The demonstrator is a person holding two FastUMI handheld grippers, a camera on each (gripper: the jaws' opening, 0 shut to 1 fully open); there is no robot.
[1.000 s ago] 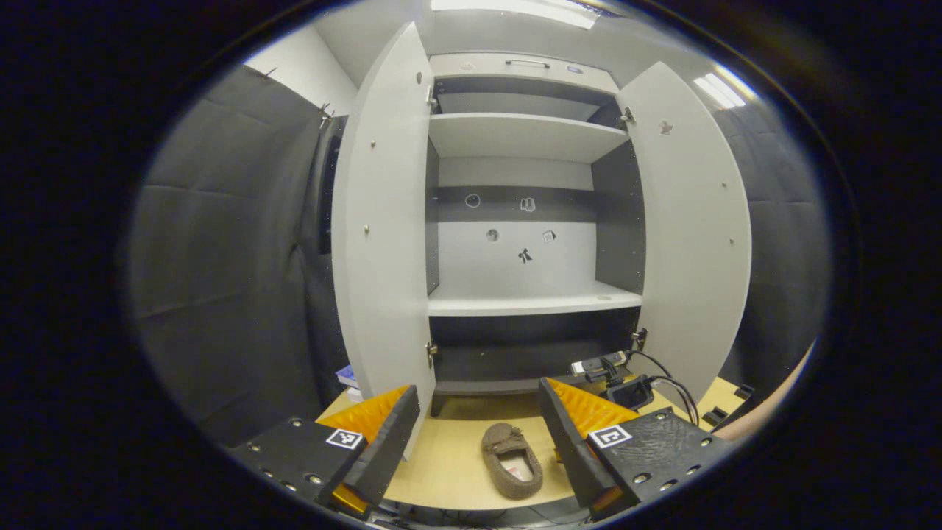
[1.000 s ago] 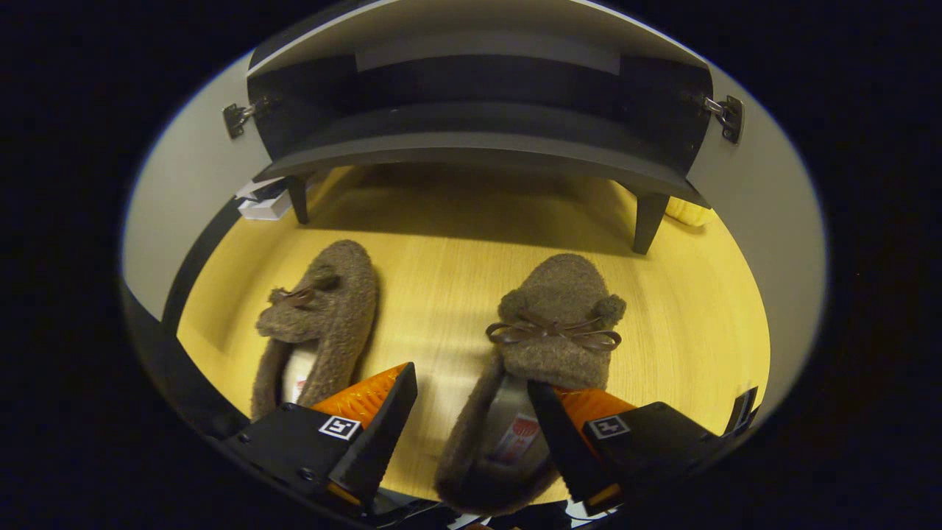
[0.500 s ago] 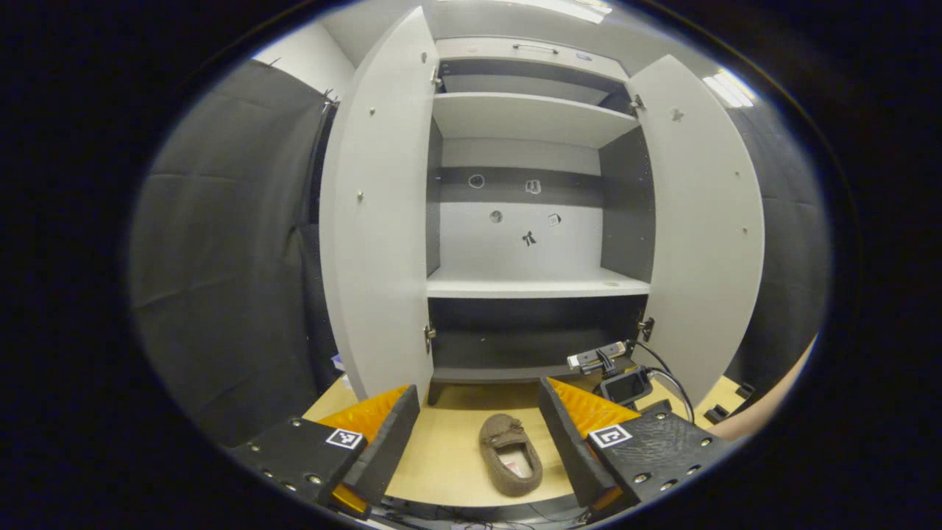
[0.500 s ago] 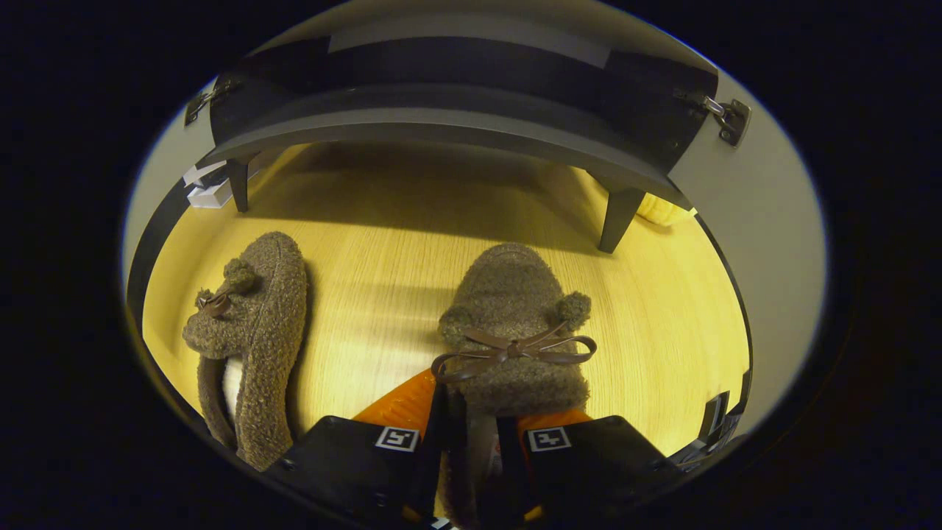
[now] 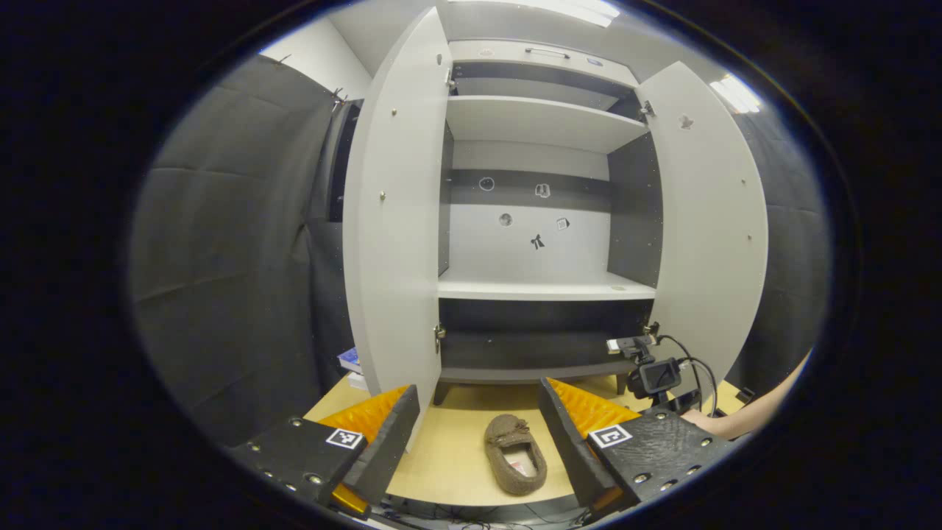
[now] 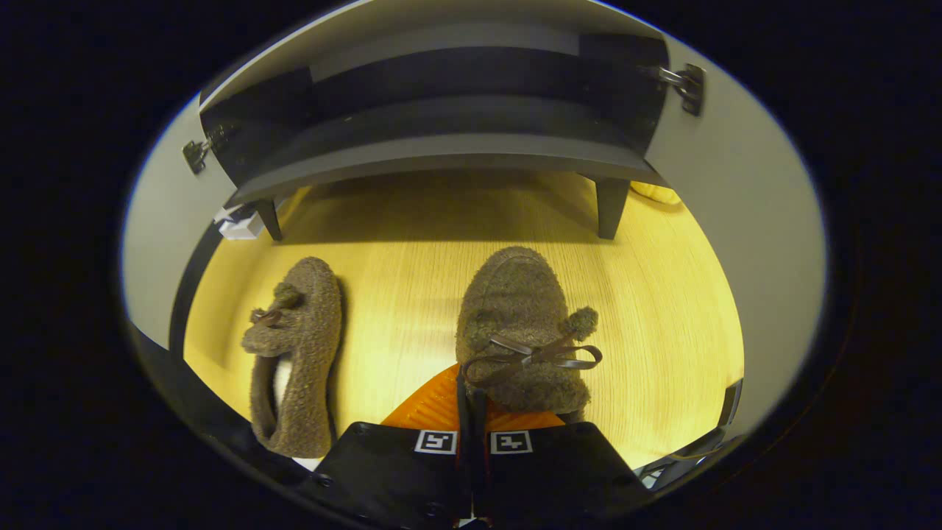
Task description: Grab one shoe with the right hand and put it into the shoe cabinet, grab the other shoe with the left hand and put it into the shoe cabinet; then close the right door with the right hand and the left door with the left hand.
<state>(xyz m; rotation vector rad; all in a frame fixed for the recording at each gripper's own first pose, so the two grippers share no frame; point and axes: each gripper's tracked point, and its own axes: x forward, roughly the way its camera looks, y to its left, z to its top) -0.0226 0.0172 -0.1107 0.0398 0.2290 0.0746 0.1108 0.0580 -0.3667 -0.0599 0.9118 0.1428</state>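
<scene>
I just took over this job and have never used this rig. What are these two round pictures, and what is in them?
A person holds a two-finger gripper in each hand; a fisheye camera rides on each. The left gripper view looks past the open left gripper at the shoe cabinet, both doors open, with one brown slipper on the wooden floor in front. The right gripper view looks down at the floor: the right gripper has closed on the heel edge of the second slipper, while the first lies to its left.
</scene>
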